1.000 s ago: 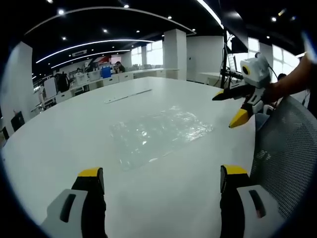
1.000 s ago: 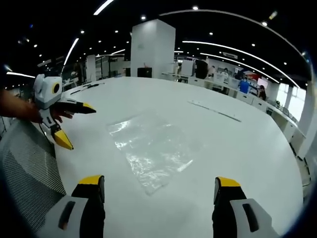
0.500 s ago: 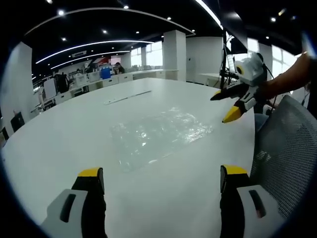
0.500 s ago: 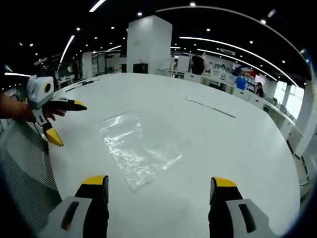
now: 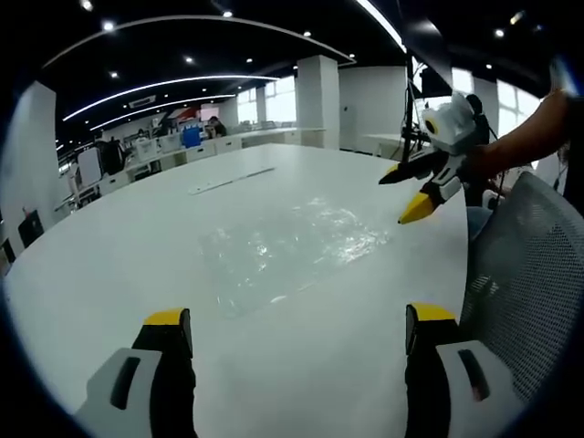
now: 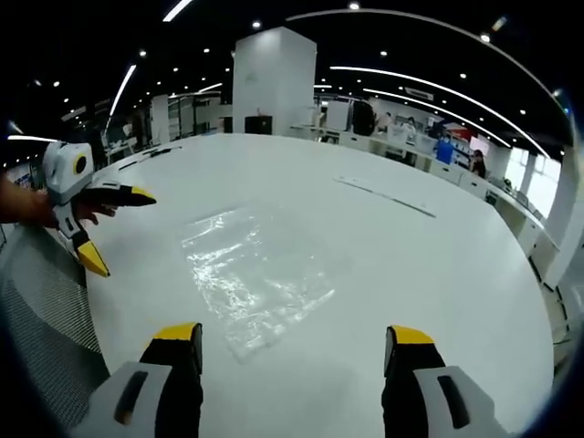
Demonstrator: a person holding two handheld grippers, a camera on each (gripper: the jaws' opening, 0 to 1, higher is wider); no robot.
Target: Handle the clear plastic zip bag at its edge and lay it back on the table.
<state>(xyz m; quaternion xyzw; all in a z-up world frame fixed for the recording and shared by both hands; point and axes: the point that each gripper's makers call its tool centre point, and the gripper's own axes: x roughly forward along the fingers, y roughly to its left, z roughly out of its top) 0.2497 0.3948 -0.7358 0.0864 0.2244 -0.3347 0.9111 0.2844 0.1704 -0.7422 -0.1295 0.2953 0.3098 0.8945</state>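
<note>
Both of my tongs are spread wide with nothing between them. In the left gripper view the left gripper [image 5: 297, 342] hangs over the near edge of the white table [image 5: 109, 246], jaws well apart. Same story in the right gripper view: the right gripper [image 6: 292, 351] is gaping, above bare tabletop near the edge.

The clear zip bag [image 5: 287, 251] lies flat on the tabletop, wrinkled and glinting, out in front of both grippers — not touched by either. In the right gripper view the bag [image 6: 251, 274] has one corner pointing toward my jaws, just ahead of the left jaw tip.

Cross-views: I see the right gripper [image 5: 411, 192] coming in from the right of the left gripper view, held by a hand [image 5: 479, 160], yellow tips apart, over the table edge just beside the bag's far corner. In the right gripper view the left gripper [image 6: 105, 228] sits at the left, also parted, near the table edge and apart from the bag.

A grey mesh chair back [image 5: 525, 283] stands against the table edge. A thin long strip [image 6: 383, 196] lies further out on the tabletop, well apart from the bag.
</note>
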